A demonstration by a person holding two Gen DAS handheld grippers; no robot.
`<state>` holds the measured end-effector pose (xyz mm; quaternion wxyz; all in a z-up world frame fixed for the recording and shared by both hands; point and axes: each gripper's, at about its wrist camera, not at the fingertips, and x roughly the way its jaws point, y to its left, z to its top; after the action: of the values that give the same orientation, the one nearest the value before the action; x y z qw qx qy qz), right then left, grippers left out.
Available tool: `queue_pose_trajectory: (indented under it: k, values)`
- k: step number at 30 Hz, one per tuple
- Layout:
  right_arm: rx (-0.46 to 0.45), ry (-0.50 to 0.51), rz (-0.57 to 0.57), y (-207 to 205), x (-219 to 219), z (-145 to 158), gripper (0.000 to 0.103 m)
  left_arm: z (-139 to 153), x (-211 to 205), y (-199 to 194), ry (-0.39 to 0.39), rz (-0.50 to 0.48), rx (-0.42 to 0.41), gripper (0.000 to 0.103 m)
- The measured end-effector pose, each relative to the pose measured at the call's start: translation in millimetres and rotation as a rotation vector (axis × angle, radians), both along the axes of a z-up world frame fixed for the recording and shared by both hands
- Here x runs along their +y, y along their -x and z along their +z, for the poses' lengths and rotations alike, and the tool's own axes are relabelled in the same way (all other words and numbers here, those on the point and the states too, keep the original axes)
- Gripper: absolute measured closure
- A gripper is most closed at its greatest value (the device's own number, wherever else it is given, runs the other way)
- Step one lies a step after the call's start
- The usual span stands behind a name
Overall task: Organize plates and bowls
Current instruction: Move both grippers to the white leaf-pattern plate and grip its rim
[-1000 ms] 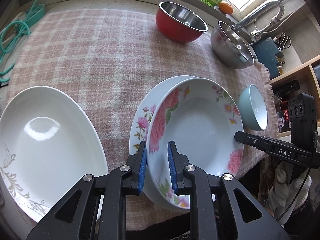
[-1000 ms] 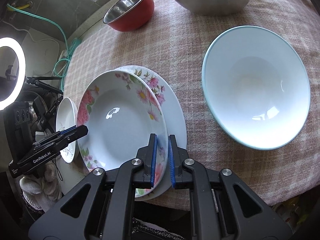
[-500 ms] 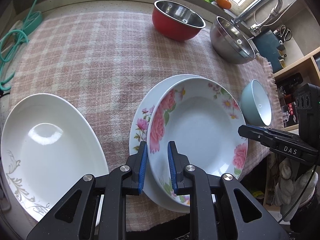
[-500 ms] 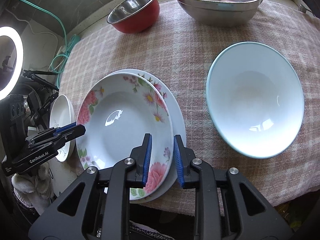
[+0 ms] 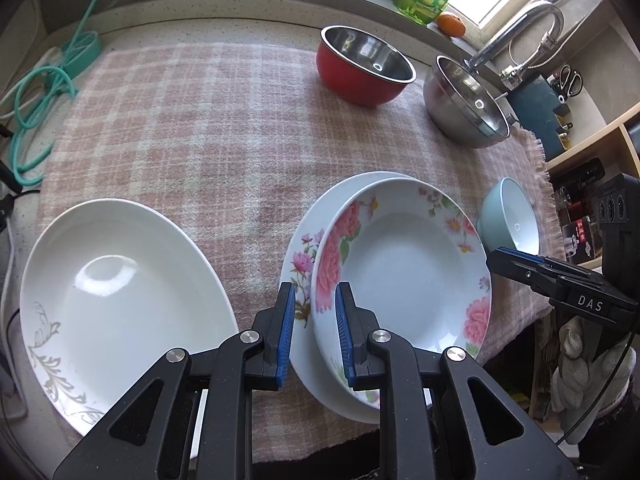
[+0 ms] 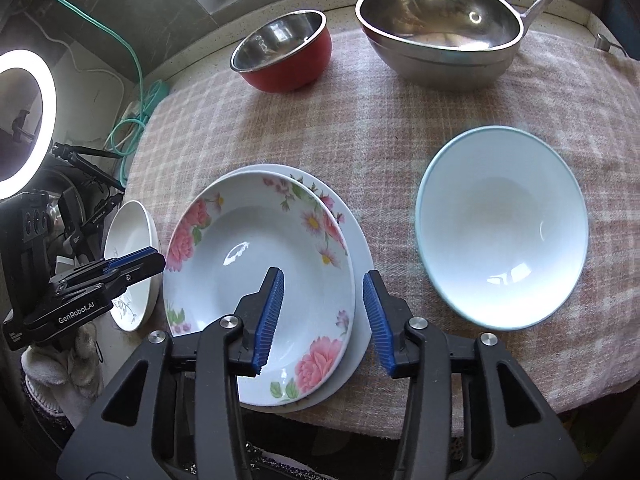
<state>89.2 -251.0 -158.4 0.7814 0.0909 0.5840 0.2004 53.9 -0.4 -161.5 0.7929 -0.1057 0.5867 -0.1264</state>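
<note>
Through the left wrist view, the left hand-held gripper (image 5: 314, 334) is pinching the rim of the flowered bowl (image 5: 404, 268), which is sitting off-centre on the flowered plate (image 5: 306, 248) at the table's near edge; a tug could slide both off. Over in the right wrist view, the right hand-held gripper (image 6: 324, 320) has just been opening, straddling that bowl's rim untouched. Every bowl is sitting empty.

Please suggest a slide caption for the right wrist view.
Right hand-held gripper, jaws just opened, releasing the floral bowl stacked on a floral plate, beside a pale blue bowl.
</note>
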Motion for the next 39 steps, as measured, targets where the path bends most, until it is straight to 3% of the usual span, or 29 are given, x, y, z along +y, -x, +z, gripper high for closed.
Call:
queue_pose_trajectory:
  k: [3,10,27,34,37,39]
  values:
    - [-0.038,-0.013,0.006,-2,5,9,0.039,8,12,5,0.004,0.038,-0.025,0.076]
    - [-0.096,-0.036,0.074,-10,34,27,0.027,27,51,23,0.002,0.172,-0.089,0.055]
    - [-0.09,-0.081,0.312,-14,140,24,0.026,12,147,93,-0.004,0.542,-0.087,0.055]
    - [-0.069,-0.08,0.404,-12,182,16,0.026,-5,168,110,0.003,0.621,-0.068,0.055]
    - [-0.037,-0.084,0.416,-15,194,7,0.026,-14,172,113,0.018,0.632,-0.052,0.059]
    - [-0.017,-0.086,0.421,-16,199,1,0.031,-19,174,115,0.033,0.634,-0.043,0.067]
